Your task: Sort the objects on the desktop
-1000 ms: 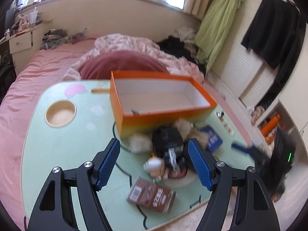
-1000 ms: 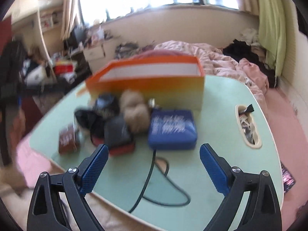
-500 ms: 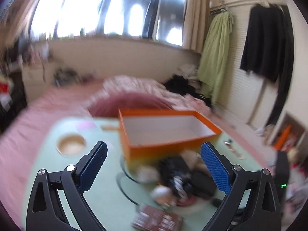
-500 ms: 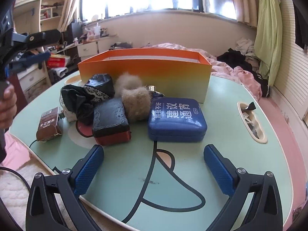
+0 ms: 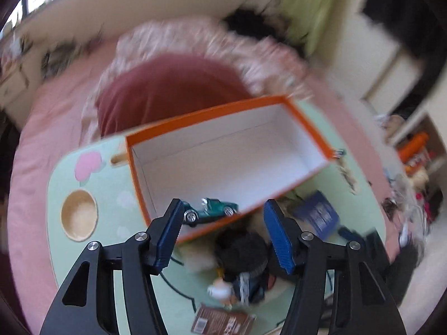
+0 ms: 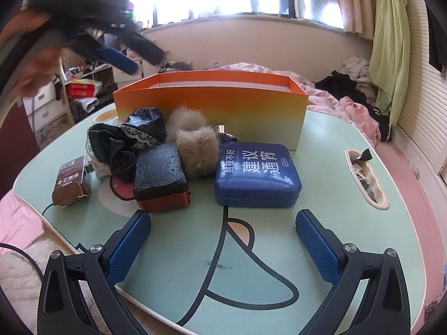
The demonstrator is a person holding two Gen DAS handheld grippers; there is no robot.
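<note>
Nearest me, the right hand-held gripper (image 6: pixel 223 240) hangs low over the front of the green bench (image 6: pixel 321 150), spread to its widest with nothing between the pads. Just beyond it lies the blue case (image 6: pixel 257 176), flat and square-on, touching the furry beige pouch (image 6: pixel 197 150) on its left. Beside that sit the black-and-red pouch (image 6: pixel 160 178), a bundle of black lace cloth (image 6: pixel 123 142) and, at the far left edge, the brown carton (image 6: pixel 71 180).

Behind the pile stands the orange box (image 6: pixel 209 106). The left hand-held gripper (image 5: pixel 223 231) is up above its near wall, tilted steeply down; its jaws have just been closing, partway in now, and they grip nothing. A green toy car (image 5: pixel 212 209) lies inside the box against that near wall.

To my eye the case is the next piece. The right hand would do well to come in level, straddle its short sides and close squarely so it cannot pivot, keeping clear of the furry pouch. The left should pull aside first, since the two hands could meet over the box.
</note>
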